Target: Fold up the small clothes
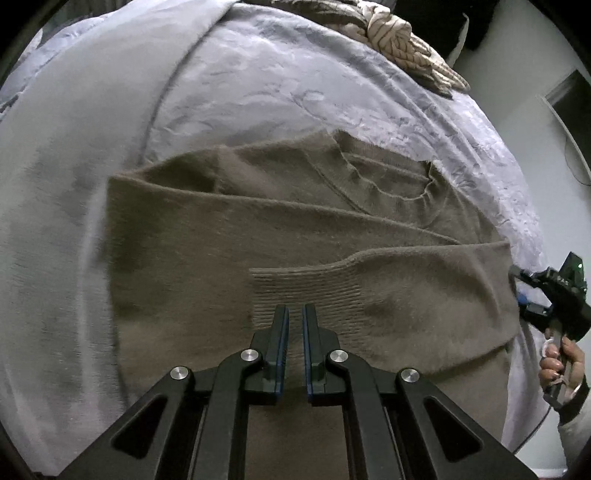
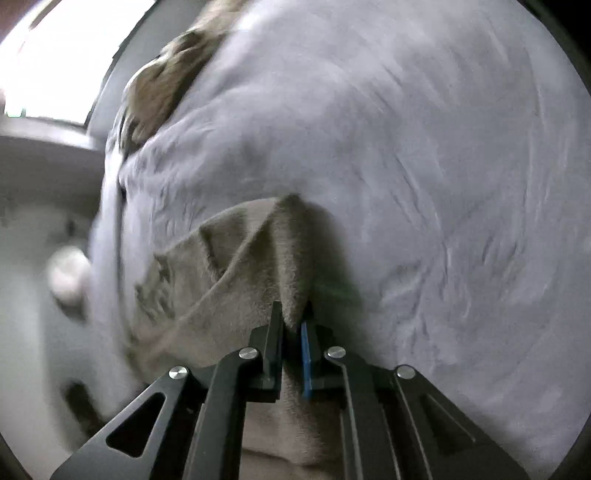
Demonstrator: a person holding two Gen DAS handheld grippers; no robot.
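Lavender bedding covers the whole working surface, with a patterned beige cloth lying at its far edge; on the bedding lies a brown knitted sweater, neckline toward the far edge, set nearer the right edge than the left; one sleeve is already folded across the body, its ribbed cuff resting flat on the front; the left gripper hovers just above that cuff with its jaws drawn narrow and nothing between them; the right gripper is closed on a raised fold of the sweater's side edge, the fabric tenting up between the pads; from the left wrist view the same tool sits at the sweater's right edge, held by a hand; assessment: the sleeve fold is done, a side fold appears under way, and the bottom-to-neckline fold remains; blur in the right wrist view limits further detail.
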